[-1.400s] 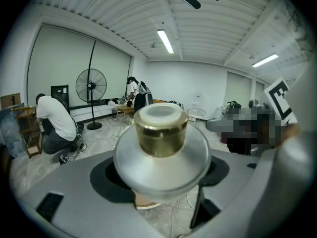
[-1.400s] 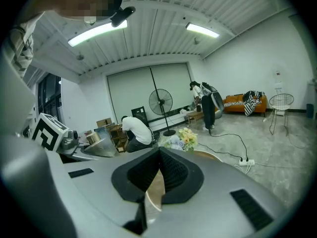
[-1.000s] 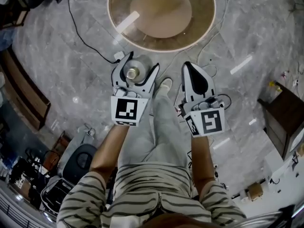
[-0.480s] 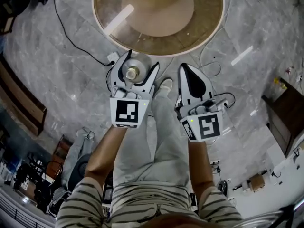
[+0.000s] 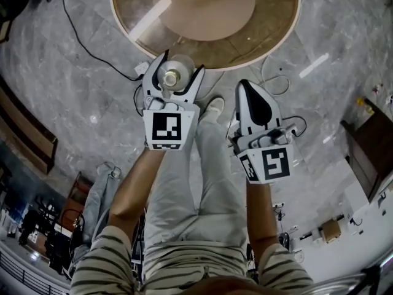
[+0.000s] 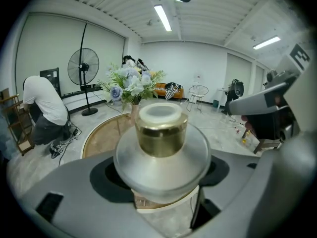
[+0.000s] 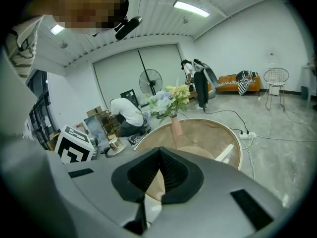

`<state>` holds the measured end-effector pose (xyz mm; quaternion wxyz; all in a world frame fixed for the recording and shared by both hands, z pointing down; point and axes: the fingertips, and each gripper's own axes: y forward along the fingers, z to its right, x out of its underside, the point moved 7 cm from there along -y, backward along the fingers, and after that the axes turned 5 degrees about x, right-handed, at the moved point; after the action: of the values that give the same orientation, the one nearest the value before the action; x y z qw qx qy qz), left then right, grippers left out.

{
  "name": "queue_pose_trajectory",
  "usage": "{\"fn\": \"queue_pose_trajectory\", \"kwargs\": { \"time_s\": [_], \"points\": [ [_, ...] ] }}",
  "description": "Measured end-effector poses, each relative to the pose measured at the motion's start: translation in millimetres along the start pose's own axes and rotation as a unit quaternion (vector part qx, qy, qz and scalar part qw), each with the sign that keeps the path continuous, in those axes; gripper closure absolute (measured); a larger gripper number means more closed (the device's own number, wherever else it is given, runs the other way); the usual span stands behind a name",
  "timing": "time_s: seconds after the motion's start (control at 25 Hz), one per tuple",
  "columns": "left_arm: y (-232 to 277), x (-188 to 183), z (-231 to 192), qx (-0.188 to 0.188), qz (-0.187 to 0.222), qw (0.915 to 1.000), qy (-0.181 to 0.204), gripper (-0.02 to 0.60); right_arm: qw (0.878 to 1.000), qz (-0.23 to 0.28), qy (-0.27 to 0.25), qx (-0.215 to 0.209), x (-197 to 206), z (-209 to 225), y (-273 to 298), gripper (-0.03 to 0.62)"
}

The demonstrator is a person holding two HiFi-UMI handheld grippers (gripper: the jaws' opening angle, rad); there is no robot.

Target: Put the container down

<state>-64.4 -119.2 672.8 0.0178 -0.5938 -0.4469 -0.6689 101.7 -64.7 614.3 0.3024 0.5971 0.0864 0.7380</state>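
The container (image 5: 171, 75) is a clear round jar with a gold neck and a pale cap. My left gripper (image 5: 174, 77) is shut on it, its jaws spread wide around the jar's body, just short of the round table's near rim (image 5: 184, 55). In the left gripper view the container (image 6: 161, 133) fills the middle, upright between the grey jaws. My right gripper (image 5: 247, 88) is shut with nothing in it, beside the left one above the floor. The right gripper view shows its black pads (image 7: 171, 175) pressed together, and the container (image 7: 115, 144) small at the left.
The round wooden table (image 5: 270, 35) has a glass rim and a raised centre disc (image 5: 206, 5). A vase of flowers (image 6: 132, 86) stands on it. Cables (image 5: 92, 48) cross the marble floor. A person (image 6: 42, 108) crouches by a standing fan (image 6: 81, 68). Bags and gear (image 5: 98, 195) lie left.
Both grippers and the view have moved forward: the table rim, earlier well ahead of the left gripper, now lies right at its jaw tips. The container stays gripped.
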Motion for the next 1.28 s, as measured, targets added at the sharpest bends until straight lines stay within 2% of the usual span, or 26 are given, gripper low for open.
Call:
{"fn": "queue_pose_trajectory", "kwargs": {
  "time_s": [0.36,0.88,1.28],
  "points": [
    [36.2,13.8,-14.8,-0.013,0.007,0.9999,0.005,0.250,1.000,-0.006,0.003,-0.001,12.8,3.3,7.7,0.586],
    [76.4,45.0,-29.7,-0.021,-0.012,0.9996,0.014,0.250,1.000,-0.019,0.010,0.007,27.4,6.4,9.4,0.586],
    [101.6,51.3,-38.1,-0.032,-0.018,0.9992,0.014,0.249,1.000,-0.024,0.012,0.010,31.0,8.6,12.9,0.586]
  ]
}}
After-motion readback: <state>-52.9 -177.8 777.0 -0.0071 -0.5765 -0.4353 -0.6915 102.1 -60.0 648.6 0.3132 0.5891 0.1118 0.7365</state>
